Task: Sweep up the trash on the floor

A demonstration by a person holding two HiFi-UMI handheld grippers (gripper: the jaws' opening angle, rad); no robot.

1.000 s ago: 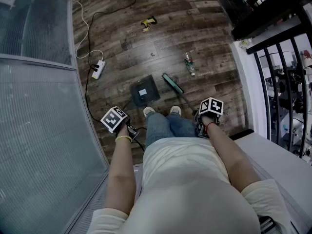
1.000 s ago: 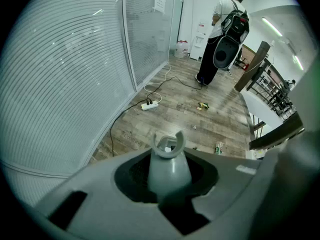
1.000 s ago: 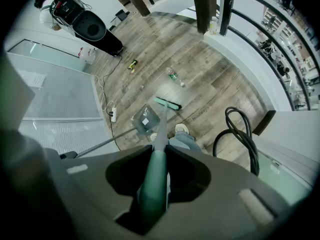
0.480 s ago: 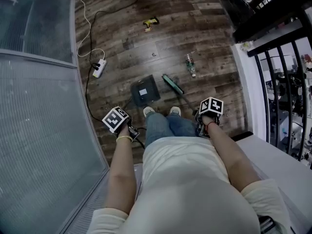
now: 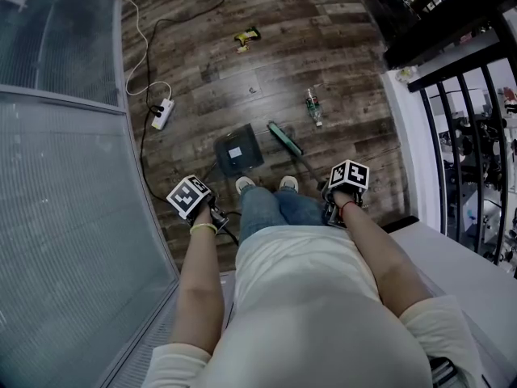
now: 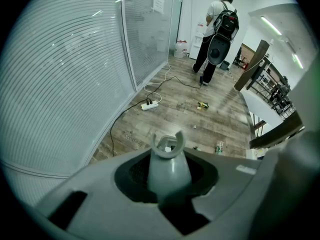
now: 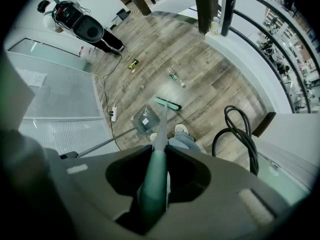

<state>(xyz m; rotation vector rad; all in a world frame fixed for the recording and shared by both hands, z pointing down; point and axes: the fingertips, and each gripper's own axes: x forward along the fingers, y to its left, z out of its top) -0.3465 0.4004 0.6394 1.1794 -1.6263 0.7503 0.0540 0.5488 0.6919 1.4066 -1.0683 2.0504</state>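
The right hand-held gripper (image 7: 152,184) clamps the green long-handled broom (image 7: 161,119), the left hand-held gripper (image 6: 167,179) the pole of the grey plastic dustpan (image 5: 239,149). The clear plastic bottle (image 5: 313,106) lies on the floor (image 5: 339,39) just beyond the broom's head, rightward.

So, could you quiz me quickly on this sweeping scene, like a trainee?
1. True or false: the right gripper is shut on the long green broom handle.
2. Which lies nearest the green broom head? A the clear plastic bottle; B the small yellow object; C the white power strip.
3. Fill in: the left gripper holds the grey plastic handle of the dark ____.
Key: 1 true; 2 A; 3 dustpan.
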